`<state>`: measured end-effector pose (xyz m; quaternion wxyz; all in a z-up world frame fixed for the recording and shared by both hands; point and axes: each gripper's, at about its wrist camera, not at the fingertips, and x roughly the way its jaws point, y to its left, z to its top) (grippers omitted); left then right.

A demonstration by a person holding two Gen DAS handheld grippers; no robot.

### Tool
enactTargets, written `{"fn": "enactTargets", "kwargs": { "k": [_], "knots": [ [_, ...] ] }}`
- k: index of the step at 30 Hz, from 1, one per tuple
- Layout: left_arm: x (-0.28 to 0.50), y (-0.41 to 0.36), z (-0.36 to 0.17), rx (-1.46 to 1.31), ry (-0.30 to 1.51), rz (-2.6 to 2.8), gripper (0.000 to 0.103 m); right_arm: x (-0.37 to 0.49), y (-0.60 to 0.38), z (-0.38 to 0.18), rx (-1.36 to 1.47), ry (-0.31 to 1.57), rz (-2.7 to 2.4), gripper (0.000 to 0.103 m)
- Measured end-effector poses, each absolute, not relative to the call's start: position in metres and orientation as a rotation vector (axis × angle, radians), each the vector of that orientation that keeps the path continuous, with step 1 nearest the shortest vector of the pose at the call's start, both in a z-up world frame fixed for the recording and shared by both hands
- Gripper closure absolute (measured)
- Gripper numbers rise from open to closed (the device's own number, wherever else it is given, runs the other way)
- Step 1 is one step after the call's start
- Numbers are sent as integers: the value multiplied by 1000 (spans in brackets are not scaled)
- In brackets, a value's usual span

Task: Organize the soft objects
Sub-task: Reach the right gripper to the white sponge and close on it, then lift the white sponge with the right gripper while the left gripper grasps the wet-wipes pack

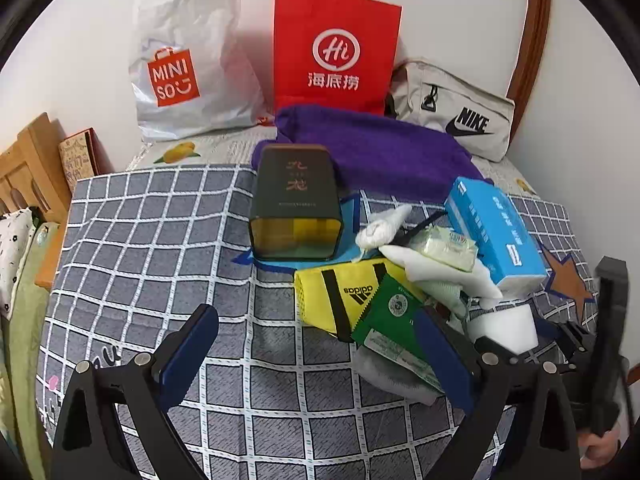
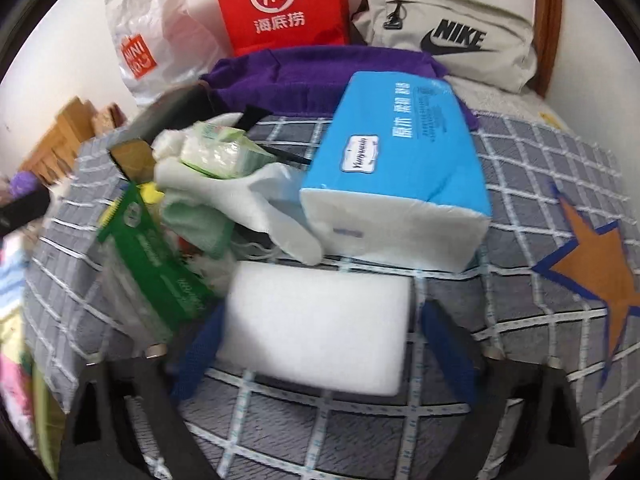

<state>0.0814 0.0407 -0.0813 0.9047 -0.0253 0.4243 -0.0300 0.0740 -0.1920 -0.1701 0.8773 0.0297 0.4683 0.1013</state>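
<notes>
My right tool [image 2: 320, 320] straddles the white foam block [image 2: 320, 320], fingers not clearly clenched — I'd close squarely, gently; left tool [image 1: 316, 356] released.

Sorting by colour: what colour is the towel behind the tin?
Purple towel; clearest in the left wrist view.

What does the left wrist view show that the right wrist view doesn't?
Left wrist only: the whole dark box, the yellow Adidas bag, a rolled white sock, and the left gripper with jaws wide open and nothing between them.

Right wrist only: the right gripper with jaws on either side of the white foam block.

Both: blue tissue pack, green packet, purple towel, red bag, Nike bag.
</notes>
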Motion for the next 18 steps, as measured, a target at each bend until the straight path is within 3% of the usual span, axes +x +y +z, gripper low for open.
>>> {"fn": "enactTargets", "kwargs": {
  "k": [18],
  "knots": [
    [121, 14, -87, -5, 894, -124, 4, 67, -227, -108, 16, 854, 147, 19]
  ]
}}
